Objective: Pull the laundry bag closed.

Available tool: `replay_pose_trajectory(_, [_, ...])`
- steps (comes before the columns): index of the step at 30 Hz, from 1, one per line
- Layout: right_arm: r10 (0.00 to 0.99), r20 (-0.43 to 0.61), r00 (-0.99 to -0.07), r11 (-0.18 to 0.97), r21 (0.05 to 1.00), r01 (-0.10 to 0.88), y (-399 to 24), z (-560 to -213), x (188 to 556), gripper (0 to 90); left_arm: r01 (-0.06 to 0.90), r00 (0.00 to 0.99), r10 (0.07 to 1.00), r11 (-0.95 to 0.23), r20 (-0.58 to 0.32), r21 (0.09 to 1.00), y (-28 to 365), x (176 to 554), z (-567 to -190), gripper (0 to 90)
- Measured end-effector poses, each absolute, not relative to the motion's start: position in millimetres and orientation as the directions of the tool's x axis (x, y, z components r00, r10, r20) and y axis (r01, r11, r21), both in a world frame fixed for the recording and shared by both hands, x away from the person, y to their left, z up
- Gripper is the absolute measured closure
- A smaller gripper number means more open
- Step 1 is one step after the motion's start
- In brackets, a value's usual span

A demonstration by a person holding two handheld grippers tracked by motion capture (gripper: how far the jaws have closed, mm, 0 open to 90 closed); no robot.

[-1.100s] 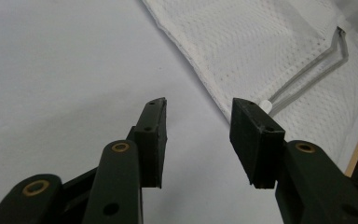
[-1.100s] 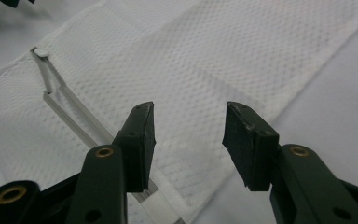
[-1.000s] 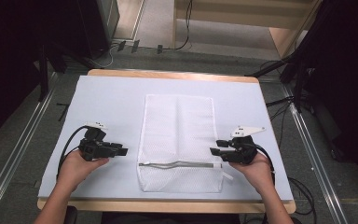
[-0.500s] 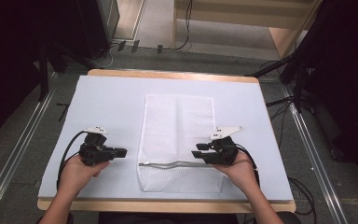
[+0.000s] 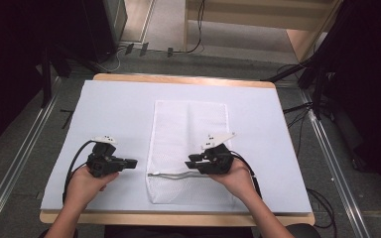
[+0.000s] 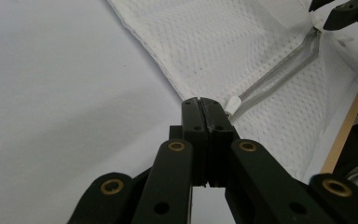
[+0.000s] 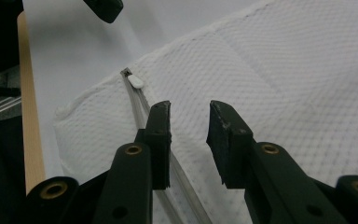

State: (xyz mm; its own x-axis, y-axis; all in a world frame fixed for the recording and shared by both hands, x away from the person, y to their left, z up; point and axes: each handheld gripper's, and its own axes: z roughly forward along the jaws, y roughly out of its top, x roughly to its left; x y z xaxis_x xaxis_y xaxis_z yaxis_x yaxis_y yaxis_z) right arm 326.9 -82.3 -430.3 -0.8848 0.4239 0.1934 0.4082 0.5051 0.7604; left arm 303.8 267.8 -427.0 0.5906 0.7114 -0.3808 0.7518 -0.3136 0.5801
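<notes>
A white mesh bag [image 5: 188, 134] lies flat in the middle of the white mat, its grey zipper [image 5: 171, 174] running across near the front end. My left gripper [image 5: 133, 162] rests on the mat just left of the bag, jaws shut with nothing seen between them. In the left gripper view its tips [image 6: 200, 105] sit beside the white zipper pull [image 6: 233, 103]. My right gripper [image 5: 191, 161] hovers over the bag by the zipper. Its jaws [image 7: 189, 116] have just been closing, and a gap stays between them with only mesh [image 7: 279, 70] beneath.
The white mat [image 5: 109, 109] covers a wooden table whose front edge [image 5: 178, 218] lies close to the hands. Metal rails and cables lie on the floor left and right of the table. A wooden cabinet [image 5: 302, 29] stands beyond the far edge.
My right gripper has travelled left from the bag's right edge to above the bag near the zipper. The left hand has stayed where it was.
</notes>
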Motion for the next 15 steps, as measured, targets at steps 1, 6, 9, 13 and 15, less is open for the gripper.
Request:
replay_pose_trajectory(1, [0.418,0.189,-0.888,0.512,0.759,0.402,-77.6,-429.8,326.9,70.8,0.754,0.589,0.711,-0.313,-0.384,0.578,267.9,303.9,-427.0,90.0])
replay_pose_trajectory(6, [0.383,0.185,-0.905,0.53,0.758,0.38,-59.4,-431.6,328.3,72.4,0.759,0.583,0.71,-0.303,-0.394,0.577,268.3,303.0,-428.2,90.0])
replay_pose_trajectory(9, [0.371,0.192,-0.908,0.538,0.753,0.379,-50.8,-433.8,328.9,73.3,0.759,0.582,0.713,-0.306,-0.39,0.574,268.1,302.6,-429.5,90.0])
replay_pose_trajectory(13, [0.354,0.195,-0.915,0.551,0.747,0.372,-40.0,-436.5,330.4,75.0,0.76,0.585,0.711,-0.311,-0.39,0.571,265.6,302.1,-430.6,90.0])
replay_pose_trajectory(15, [0.342,0.195,-0.919,0.565,0.739,0.367,-33.5,-436.8,331.1,76.9,0.76,0.586,0.711,-0.314,-0.39,0.569,263.9,302.1,-431.6,90.0])
